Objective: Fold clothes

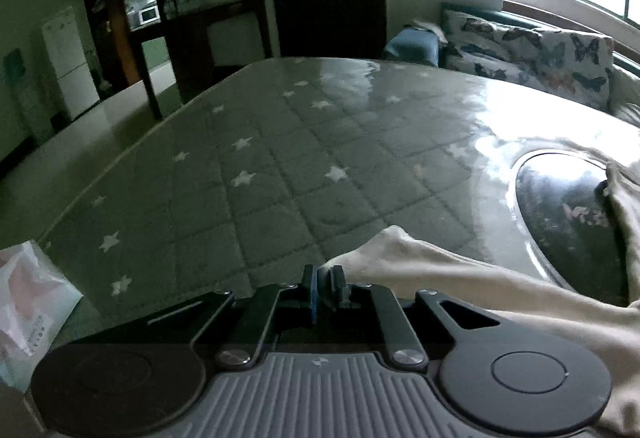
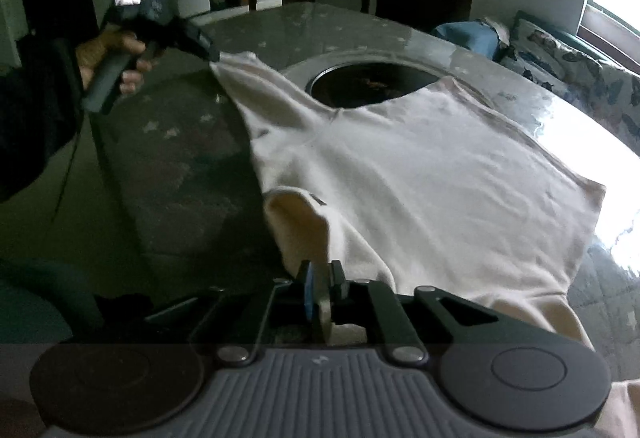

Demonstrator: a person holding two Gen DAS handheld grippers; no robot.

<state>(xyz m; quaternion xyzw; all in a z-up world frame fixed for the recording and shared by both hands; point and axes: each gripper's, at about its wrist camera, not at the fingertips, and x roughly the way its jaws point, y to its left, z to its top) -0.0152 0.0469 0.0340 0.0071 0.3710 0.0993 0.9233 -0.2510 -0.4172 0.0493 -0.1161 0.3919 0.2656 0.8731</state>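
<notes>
Cream cloth fills the near right of the left wrist view: the shirt point(image 1: 460, 278) trails in from the right, across a dark oval inset point(image 1: 568, 214) in the table point(image 1: 280, 158), whose quilted cover is grey with white stars. The left gripper point(image 1: 325, 288) has its jaws clenched, and a fold of shirt lies right at them, though the grip itself is hard to make out here. A plastic bag point(image 1: 28, 302) sits at the near left edge.

From the right wrist view, the shirt point(image 2: 420, 178) lies spread on the table point(image 2: 180, 166), partly over the inset point(image 2: 360, 86). The right gripper point(image 2: 320, 284) is clamped on a near fold of it. Far left, the left gripper point(image 2: 210, 52), held in a hand point(image 2: 108, 54), pinches a far corner of the shirt.
</notes>
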